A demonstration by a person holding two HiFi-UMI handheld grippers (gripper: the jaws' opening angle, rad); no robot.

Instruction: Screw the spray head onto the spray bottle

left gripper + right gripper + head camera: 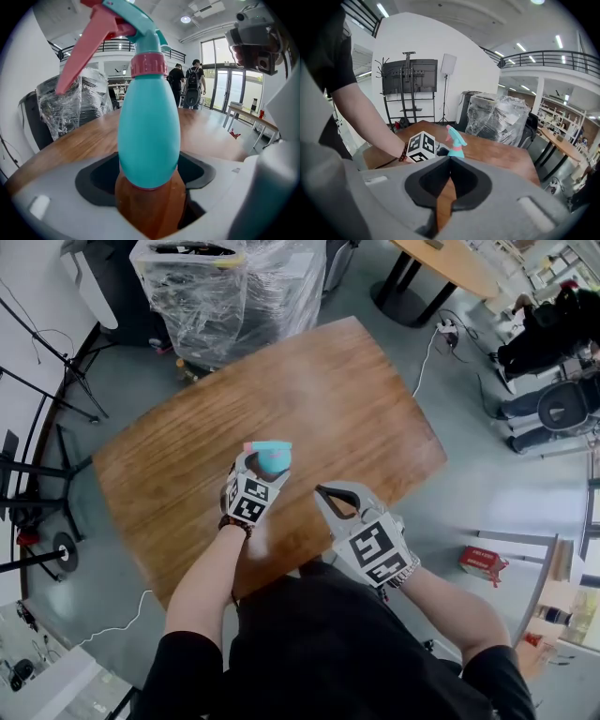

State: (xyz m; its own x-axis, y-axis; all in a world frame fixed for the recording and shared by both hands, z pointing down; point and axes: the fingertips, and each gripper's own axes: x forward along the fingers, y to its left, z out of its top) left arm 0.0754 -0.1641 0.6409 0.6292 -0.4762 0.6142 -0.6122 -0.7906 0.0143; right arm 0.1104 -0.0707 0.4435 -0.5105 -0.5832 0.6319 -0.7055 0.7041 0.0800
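A teal spray bottle (pixel 275 459) stands upright near the front of the wooden table (pixel 356 399), with its pink-trigger spray head (pixel 256 445) seated on top. My left gripper (pixel 264 465) is shut on the bottle's belly (pixel 149 136); the pink collar (pixel 148 64) and the spray head (pixel 112 28) rise above the jaws. My right gripper (pixel 321 491) hangs a little to the right of the bottle, shut with nothing between its jaws. In the right gripper view, the bottle (pixel 456 150) and the left gripper's marker cube (pixel 421 146) sit beyond the closed jaws (pixel 449 164).
A plastic-wrapped pallet (pixel 230 287) stands past the table's far edge. Stands and cables line the left (pixel 37 474). A red box (pixel 483 563) lies on the floor at right, and another table (pixel 450 263) is at the far right. People (pixel 187 84) stand far off.
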